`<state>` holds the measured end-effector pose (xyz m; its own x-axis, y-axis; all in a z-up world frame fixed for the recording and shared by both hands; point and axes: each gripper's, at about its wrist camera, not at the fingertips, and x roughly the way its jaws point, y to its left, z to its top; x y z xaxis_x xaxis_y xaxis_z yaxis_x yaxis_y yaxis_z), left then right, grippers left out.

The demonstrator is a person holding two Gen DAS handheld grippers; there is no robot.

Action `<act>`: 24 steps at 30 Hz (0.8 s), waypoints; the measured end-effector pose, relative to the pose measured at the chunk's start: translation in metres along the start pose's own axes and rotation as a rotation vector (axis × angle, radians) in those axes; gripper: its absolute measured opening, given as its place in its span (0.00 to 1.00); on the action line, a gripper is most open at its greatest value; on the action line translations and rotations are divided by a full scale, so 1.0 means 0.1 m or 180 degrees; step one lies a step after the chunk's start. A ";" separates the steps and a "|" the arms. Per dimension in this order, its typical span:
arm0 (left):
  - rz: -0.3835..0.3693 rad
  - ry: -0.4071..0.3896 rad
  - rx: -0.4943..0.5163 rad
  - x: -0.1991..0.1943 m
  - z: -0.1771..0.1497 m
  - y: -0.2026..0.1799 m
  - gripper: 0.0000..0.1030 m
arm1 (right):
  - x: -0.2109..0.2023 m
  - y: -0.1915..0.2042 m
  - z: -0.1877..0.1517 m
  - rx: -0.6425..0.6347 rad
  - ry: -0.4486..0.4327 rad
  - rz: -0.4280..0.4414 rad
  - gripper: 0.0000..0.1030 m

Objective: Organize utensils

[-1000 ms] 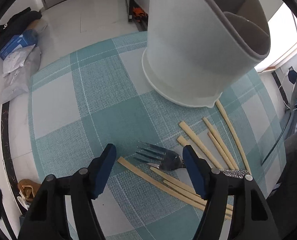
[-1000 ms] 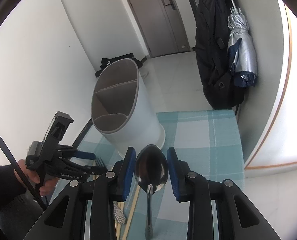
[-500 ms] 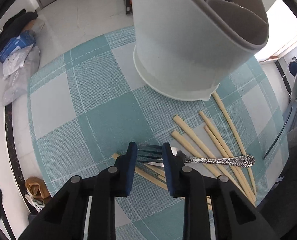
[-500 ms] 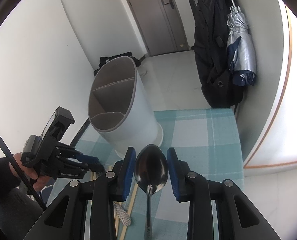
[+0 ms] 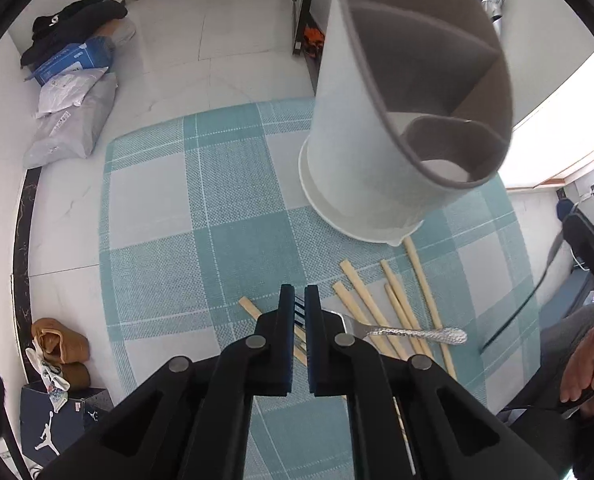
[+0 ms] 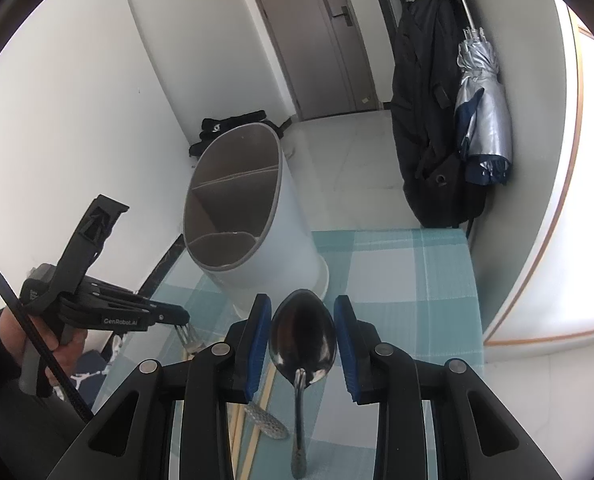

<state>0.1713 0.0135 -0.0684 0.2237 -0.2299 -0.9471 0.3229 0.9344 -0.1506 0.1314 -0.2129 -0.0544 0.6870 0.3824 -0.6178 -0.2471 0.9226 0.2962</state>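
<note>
My left gripper (image 5: 299, 300) is shut on the tines of a silver fork (image 5: 413, 333) and holds it above the checked tablecloth; the patterned handle sticks out to the right. In the right wrist view the left gripper (image 6: 177, 317) shows at the left with the fork (image 6: 188, 336) hanging from it. My right gripper (image 6: 302, 324) is shut on a silver spoon (image 6: 303, 340), bowl up between the blue pads (image 6: 259, 336). A white divided utensil holder (image 5: 393, 112) stands behind; it also shows in the right wrist view (image 6: 253, 216). Several wooden chopsticks (image 5: 397, 304) lie on the cloth.
The teal checked tablecloth (image 5: 185, 216) covers a small table with its edges close on the left and far sides. Bags and boxes (image 5: 73, 92) lie on the floor beyond. A dark coat and a folded umbrella (image 6: 481, 120) hang by the wall at the right.
My left gripper closed on the fork's tines and lifted the fork off the cloth and chopsticks. My right gripper kept hold of the spoon and barely moved.
</note>
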 end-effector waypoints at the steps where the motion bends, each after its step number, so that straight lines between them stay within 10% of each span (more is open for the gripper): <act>1: -0.0019 -0.0046 -0.0029 -0.06 -0.03 -0.03 0.01 | -0.01 0.01 0.00 -0.0003 -0.0012 0.0001 0.30; 24: 0.0291 -0.0850 0.0513 -0.92 -0.34 -0.68 0.00 | -0.39 0.31 -0.12 -0.0131 -0.0336 0.0002 0.30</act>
<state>0.0974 -0.0195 0.0189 0.4850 -0.2303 -0.8437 0.4270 0.9042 -0.0013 0.0882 -0.1984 -0.0298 0.7545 0.3776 -0.5368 -0.2740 0.9244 0.2652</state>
